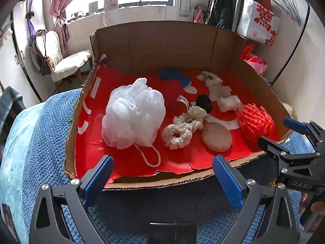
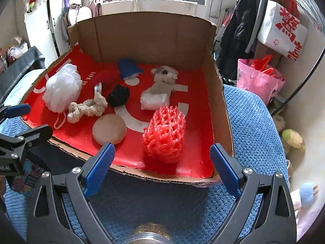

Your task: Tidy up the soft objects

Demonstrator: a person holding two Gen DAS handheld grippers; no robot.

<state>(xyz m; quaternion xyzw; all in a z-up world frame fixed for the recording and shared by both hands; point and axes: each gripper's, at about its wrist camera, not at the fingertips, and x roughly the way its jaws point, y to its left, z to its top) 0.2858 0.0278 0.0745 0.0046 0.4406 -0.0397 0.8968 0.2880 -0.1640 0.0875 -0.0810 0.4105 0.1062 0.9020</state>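
We hold the left tongs (image 1: 162, 174) level and low at the near edge of a shallow cardboard box (image 1: 156, 40), their blue pads spread wide with nothing between them. The right tongs (image 2: 162, 162) sit in a matching pose at the near right corner, also spread apart and empty; in the left view they enter from the right edge, and part of a hand (image 1: 312, 205) shows beneath them. The box rests on a blue knitted blanket (image 2: 254, 122), and its floor is lined with red paper. Inside, a white mesh bath pouf (image 1: 133, 113) lies at the left, with cream scrunchies (image 1: 182, 128) just beside it on the right. A tan round sponge (image 1: 216, 136) sits near the front edge, and a red foam net (image 1: 255, 122) lies at the near right. A black scrunchie (image 1: 205, 102) lies mid-box, white folded pads (image 1: 227, 99) are to its right, a small plush toy (image 2: 164, 74) is farther back, and a blue cloth piece (image 1: 174, 77) lies by the far wall.
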